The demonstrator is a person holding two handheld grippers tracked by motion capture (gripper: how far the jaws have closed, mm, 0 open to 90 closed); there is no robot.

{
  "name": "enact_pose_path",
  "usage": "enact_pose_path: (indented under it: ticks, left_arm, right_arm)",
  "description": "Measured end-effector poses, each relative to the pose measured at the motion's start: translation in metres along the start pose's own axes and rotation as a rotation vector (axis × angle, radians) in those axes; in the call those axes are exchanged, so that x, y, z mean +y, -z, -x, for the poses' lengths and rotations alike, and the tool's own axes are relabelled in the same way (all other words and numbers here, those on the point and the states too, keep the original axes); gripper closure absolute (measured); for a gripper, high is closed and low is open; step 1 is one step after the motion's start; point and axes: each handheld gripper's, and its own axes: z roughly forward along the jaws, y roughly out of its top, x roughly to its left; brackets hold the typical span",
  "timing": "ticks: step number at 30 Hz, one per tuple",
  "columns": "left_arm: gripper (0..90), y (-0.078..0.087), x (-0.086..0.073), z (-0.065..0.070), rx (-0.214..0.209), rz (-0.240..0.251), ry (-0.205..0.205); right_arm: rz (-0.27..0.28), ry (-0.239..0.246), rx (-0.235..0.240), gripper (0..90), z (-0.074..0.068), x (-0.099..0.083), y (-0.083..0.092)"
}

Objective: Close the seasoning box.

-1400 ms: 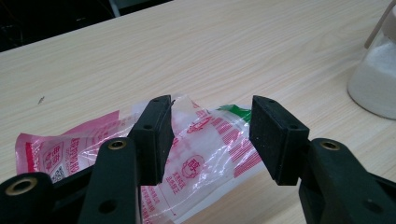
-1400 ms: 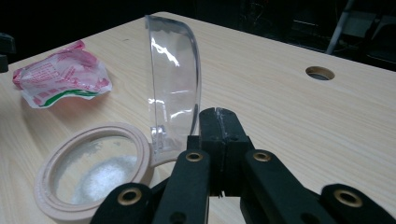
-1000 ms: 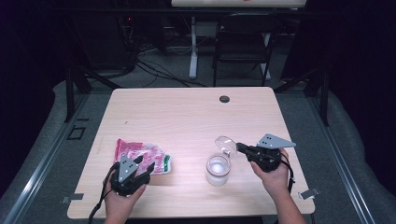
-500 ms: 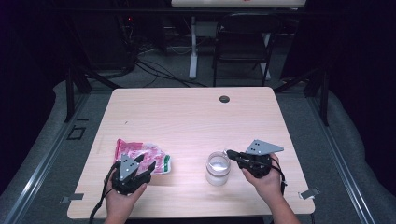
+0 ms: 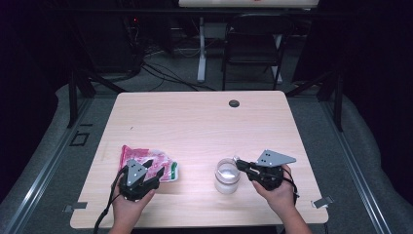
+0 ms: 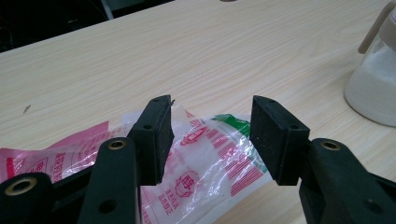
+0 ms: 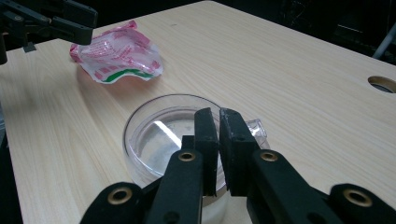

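Observation:
A pink and red plastic bag (image 5: 146, 160) lies flat at the table's front left. My left gripper (image 5: 152, 168) hovers over its near end, open; in the left gripper view the bag (image 6: 205, 158) lies under the spread jaws of that gripper (image 6: 210, 135). A clear jar (image 5: 227, 178) with white powder stands front centre, with its transparent lid (image 7: 163, 135) resting on it. My right gripper (image 5: 237, 164) reaches the jar's right rim. The jaws of the right gripper (image 7: 218, 120) have just been opening and stand a thin slit apart above the lid's edge, by its clear tab (image 7: 256, 129).
A round black grommet hole (image 5: 234, 103) sits near the table's far edge. Bare wood spans the middle and back of the table (image 5: 195, 122). A chair (image 5: 253, 44) and a desk leg (image 5: 201, 53) stand beyond, with cables on the floor.
The lid was raised and tilted beside the jar in the right gripper; now it lies flat on the jar, and the right hand has come down and left. The left gripper has not moved.

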Motion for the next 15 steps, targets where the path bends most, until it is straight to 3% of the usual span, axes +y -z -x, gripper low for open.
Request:
enact_pose_path:
  ticks: [10, 15]
  left_arm:
    - [48.9, -0.0044, 0.0025, 0.0004, -0.008, 0.003, -0.002]
    - [48.9, -0.0067, 0.0032, 0.0002, -0.013, 0.004, -0.002]
  right_arm:
    - [0.001, -0.001, -0.013, 84.6, 0.0005, -0.0031, 0.0062]
    - [0.007, -0.008, -0.013, 77.8, 0.0009, -0.0050, 0.0085]
